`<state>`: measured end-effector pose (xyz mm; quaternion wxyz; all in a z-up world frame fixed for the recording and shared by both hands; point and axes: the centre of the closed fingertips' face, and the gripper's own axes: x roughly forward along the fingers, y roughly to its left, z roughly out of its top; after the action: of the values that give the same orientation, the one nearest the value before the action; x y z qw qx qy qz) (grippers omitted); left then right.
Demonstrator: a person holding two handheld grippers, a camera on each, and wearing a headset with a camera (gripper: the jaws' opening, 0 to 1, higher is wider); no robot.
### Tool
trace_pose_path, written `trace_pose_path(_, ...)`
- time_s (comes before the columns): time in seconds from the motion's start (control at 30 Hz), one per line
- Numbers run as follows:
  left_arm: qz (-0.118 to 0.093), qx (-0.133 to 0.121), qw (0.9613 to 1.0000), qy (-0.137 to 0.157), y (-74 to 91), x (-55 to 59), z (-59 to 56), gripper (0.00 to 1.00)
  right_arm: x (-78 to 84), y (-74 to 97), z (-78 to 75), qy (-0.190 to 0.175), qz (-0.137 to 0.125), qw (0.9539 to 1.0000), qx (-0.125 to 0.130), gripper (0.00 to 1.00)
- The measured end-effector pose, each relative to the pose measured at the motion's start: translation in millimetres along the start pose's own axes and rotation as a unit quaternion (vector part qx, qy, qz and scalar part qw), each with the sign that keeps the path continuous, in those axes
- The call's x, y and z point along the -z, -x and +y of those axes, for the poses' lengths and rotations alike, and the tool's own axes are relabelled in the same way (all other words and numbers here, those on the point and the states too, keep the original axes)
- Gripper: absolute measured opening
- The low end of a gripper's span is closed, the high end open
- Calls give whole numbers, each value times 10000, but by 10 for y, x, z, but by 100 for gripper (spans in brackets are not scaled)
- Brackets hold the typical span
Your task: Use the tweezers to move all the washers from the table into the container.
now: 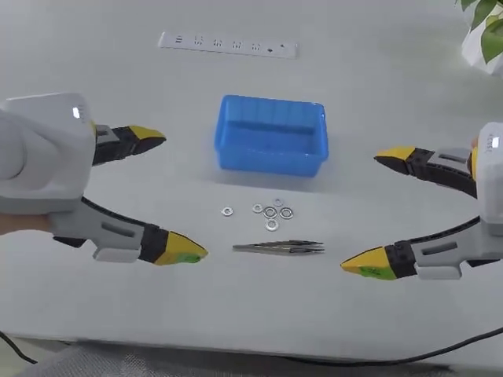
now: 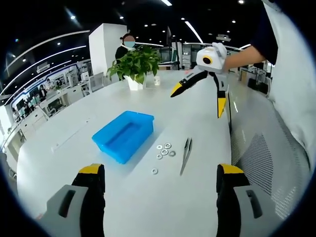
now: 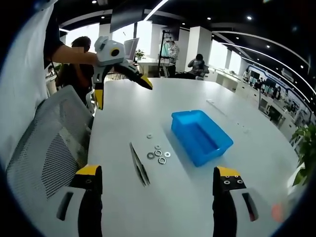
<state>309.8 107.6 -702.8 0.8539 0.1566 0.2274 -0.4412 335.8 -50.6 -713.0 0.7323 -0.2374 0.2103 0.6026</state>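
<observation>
Several small metal washers (image 1: pixel 271 212) lie in a loose cluster on the white table, with one washer (image 1: pixel 227 211) apart to the left. Steel tweezers (image 1: pixel 280 248) lie flat just in front of them. Behind the cluster stands an empty blue container (image 1: pixel 271 135). My left gripper (image 1: pixel 165 196) hovers open to the left of the washers, holding nothing. To the right, my right gripper (image 1: pixel 368 210) is open too and just as empty. From the left gripper view the washers (image 2: pixel 164 150), tweezers (image 2: pixel 185 155) and container (image 2: pixel 123 135) lie ahead; from the right gripper view the washers (image 3: pixel 157 153), tweezers (image 3: pixel 138 164) and container (image 3: pixel 200 136) do too.
A white power strip (image 1: pixel 228 44) lies at the far side of the table. A potted plant (image 1: pixel 483 31) stands at the back right corner. A dark cable (image 1: pixel 440 349) runs along the near table edge. A mesh office chair (image 3: pixel 47 158) stands beside the table.
</observation>
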Motion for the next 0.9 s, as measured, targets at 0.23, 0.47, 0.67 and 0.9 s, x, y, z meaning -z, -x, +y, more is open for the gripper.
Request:
trace_pose_path(0.23, 41, 152, 9999, -46, -90, 57, -84, 98, 32, -77, 33, 26, 66, 10000, -69, 89)
trace_pose_path(0.47, 116, 323, 9994, -42, -177, 121, -168, 93, 77, -170, 125, -13, 94, 9997, -206, 82)
trace_pose_path(0.67, 227, 434, 9985, -242, -254, 181, -251, 90, 118, -246, 186, -27, 192, 9992, -350, 74)
trace_pose_path(0.9, 303, 536, 9978, -258, -392, 219, -310, 85, 147, -312, 225, -70, 294, 9983, -496, 64)
